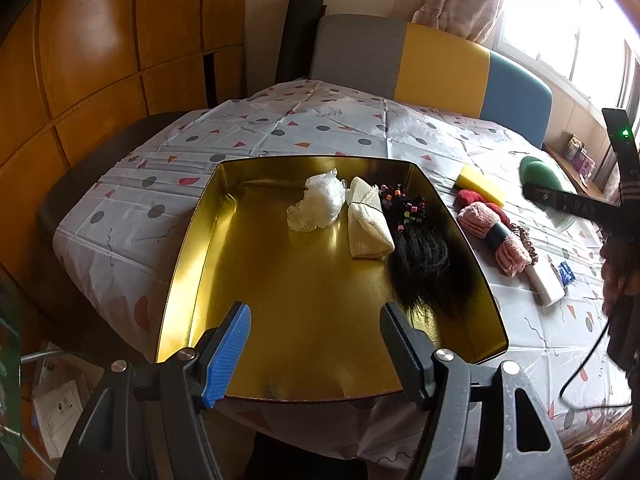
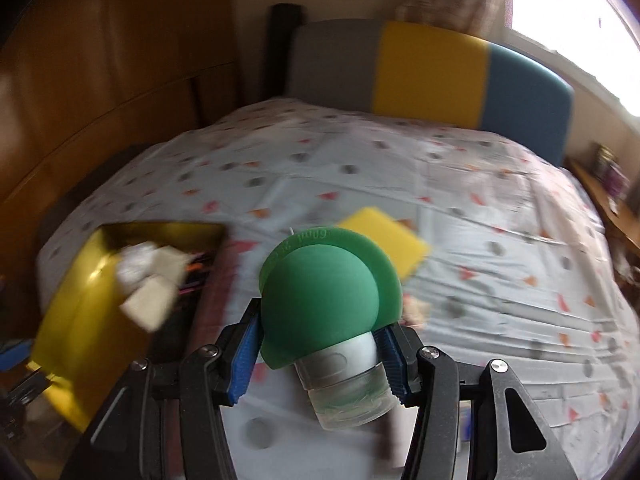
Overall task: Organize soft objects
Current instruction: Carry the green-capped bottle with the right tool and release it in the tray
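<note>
A gold tin tray (image 1: 248, 264) lies on the patterned tablecloth. It holds a crumpled clear plastic bag (image 1: 318, 202), a cream cloth bundle (image 1: 366, 224) and a black hairpiece with coloured beads (image 1: 420, 256). My left gripper (image 1: 316, 344) is open and empty over the tray's near edge. My right gripper (image 2: 320, 356) is shut on a green dome-topped sponge applicator with a clear base (image 2: 324, 300), held above the table; it also shows in the left wrist view (image 1: 540, 176). The tray (image 2: 76, 300) sits to the left in the blurred right wrist view.
Right of the tray lie a yellow sponge (image 1: 480, 182), a red fuzzy item (image 1: 472, 198), rolled pink socks (image 1: 496, 236), a scrunchie (image 1: 526, 240) and a white packet (image 1: 546, 284). A grey, yellow and blue chair back (image 1: 432, 60) stands behind the table. Wooden cabinets are on the left.
</note>
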A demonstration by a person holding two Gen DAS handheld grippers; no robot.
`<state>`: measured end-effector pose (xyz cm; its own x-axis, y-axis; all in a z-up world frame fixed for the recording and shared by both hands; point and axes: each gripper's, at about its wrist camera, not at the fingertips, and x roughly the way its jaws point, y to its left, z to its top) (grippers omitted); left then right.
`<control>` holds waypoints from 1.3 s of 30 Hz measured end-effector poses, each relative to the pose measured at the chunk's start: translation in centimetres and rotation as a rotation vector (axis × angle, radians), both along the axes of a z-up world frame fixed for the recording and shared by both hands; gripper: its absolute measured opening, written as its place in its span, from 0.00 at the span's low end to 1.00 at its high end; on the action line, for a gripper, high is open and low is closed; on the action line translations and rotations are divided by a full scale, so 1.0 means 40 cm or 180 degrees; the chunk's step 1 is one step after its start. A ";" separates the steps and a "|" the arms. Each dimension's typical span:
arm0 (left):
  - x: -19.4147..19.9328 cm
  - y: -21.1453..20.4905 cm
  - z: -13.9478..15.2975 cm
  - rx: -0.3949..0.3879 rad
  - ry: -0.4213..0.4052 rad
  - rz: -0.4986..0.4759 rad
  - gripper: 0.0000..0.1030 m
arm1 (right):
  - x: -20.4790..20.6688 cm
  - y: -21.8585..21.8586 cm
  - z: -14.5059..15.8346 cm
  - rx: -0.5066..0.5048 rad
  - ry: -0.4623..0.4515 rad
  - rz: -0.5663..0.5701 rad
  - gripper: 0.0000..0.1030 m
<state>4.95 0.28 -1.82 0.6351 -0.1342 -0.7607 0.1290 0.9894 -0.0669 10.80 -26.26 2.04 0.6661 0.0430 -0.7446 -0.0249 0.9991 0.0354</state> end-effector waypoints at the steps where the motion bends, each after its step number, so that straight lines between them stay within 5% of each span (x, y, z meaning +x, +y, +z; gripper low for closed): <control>1: -0.001 0.002 0.001 -0.0007 -0.0009 0.0005 0.66 | -0.005 0.028 -0.003 0.0019 0.0013 0.0081 0.53; 18: 0.008 0.084 -0.005 -0.0132 0.0015 0.0285 0.66 | -0.041 0.392 -0.114 0.0270 0.0631 0.1236 0.54; 25: 0.008 0.086 -0.007 -0.0070 0.0002 0.0296 0.66 | 0.026 0.429 -0.224 -0.0058 0.0936 0.1097 0.58; 34: 0.011 0.079 -0.004 -0.0043 -0.0001 0.0270 0.66 | 0.016 0.411 -0.210 0.0035 0.0824 0.1101 0.59; 39: 0.010 0.071 0.000 -0.0013 -0.0019 0.0243 0.66 | -0.001 0.381 -0.160 0.0241 0.0626 0.1014 0.68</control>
<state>5.35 3.14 -1.81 0.6481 -0.0881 -0.7564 0.0534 0.9961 -0.0703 10.75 -11.02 -4.34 0.4552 0.2847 -0.8437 -0.3192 0.9367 0.1439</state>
